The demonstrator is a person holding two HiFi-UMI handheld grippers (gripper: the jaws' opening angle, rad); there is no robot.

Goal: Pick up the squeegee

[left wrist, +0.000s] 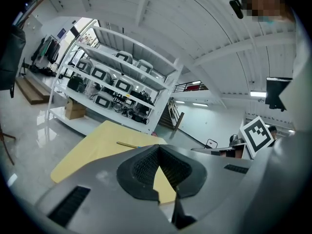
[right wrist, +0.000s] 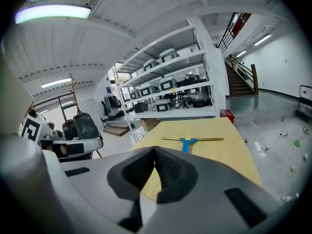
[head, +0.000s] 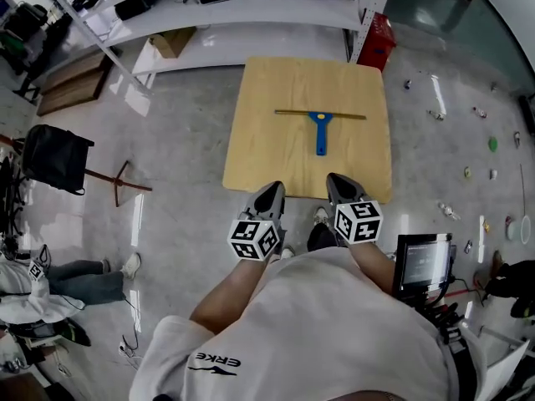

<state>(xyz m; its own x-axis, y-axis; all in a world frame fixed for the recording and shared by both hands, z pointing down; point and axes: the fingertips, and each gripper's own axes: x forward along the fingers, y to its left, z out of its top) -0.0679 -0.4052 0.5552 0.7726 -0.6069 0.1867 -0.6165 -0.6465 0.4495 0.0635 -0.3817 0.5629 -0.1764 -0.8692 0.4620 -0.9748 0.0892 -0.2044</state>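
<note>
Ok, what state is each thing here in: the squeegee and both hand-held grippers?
squeegee: lying flat on the wooden table, untouched.
left hand-held gripper: shut, nothing between its jaws, apart from the squeegee.
right hand-held gripper: shut, nothing between its jaws, apart from the squeegee.

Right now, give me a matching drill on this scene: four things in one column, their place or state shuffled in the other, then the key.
Things
1. squeegee
2. red box
3. cardboard box
4. left gripper

Place or state
A. lying flat on the wooden table
B. jaws together, nothing between them
C. on the floor past that table's far right corner
D. on the rack's low shelf

Pairs: 1-A, 2-C, 3-D, 4-B
</note>
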